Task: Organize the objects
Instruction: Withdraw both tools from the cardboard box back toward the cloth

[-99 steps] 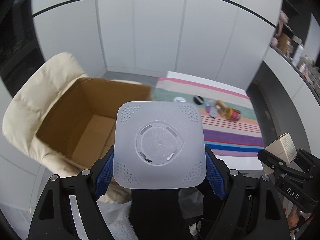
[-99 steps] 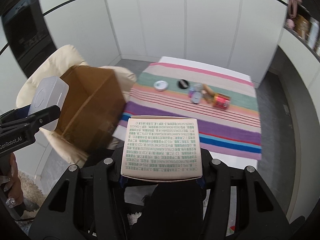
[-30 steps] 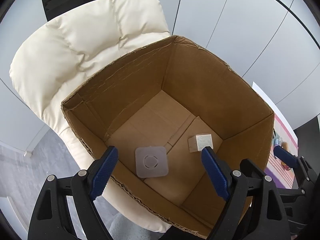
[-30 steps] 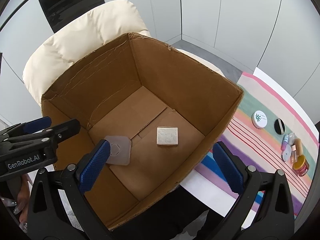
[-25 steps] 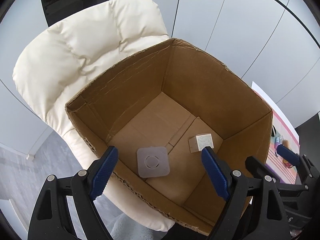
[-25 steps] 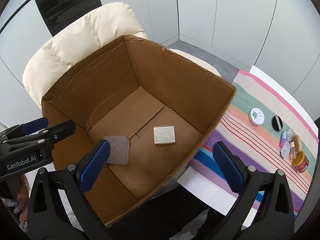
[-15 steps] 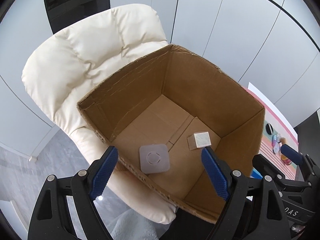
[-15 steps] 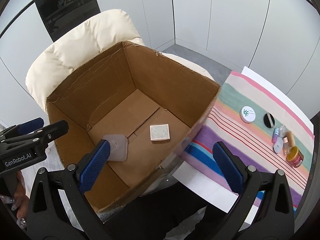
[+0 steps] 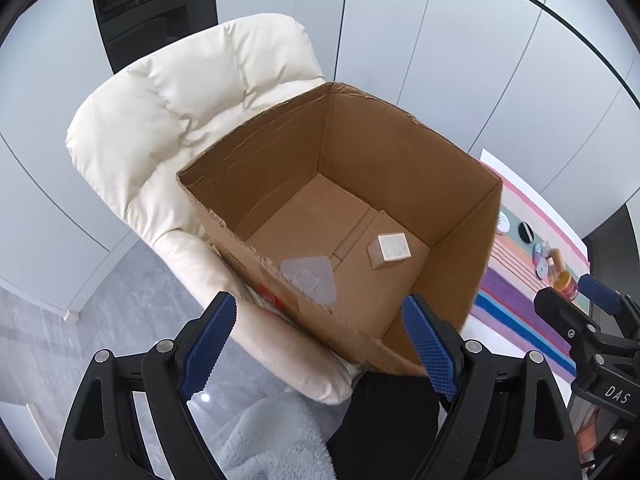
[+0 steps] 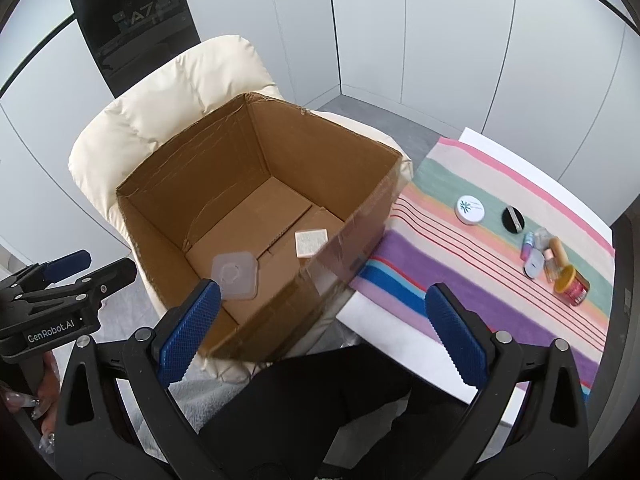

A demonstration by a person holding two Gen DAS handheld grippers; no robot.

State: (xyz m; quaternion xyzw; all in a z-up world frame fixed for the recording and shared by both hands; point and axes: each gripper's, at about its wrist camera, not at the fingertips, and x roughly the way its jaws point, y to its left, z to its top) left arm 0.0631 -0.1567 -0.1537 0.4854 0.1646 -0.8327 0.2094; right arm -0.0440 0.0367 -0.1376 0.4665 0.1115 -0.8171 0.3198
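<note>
the cardboard box [image 10: 352,236] is sitting on the armchair [image 10: 168,108], whose backrest is rising behind it, and the desk [image 10: 384,316] is standing just to its right. inside the box, the flat square lid [image 10: 235,275] is lying on the bottom toward the near-left, with the small carton [image 10: 311,242] lying apart to its right. on the desk, the striped cloth [image 10: 440,264] is lying under a round tin [image 10: 471,209] and a cluster of small jars [image 10: 554,266] further right.

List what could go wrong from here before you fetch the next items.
1. The box sits on a soft chair; bumping its rim may tip it.
2. The small items on the cloth lie bunched together, so the right gripper may knock neighbours while grabbing one.
</note>
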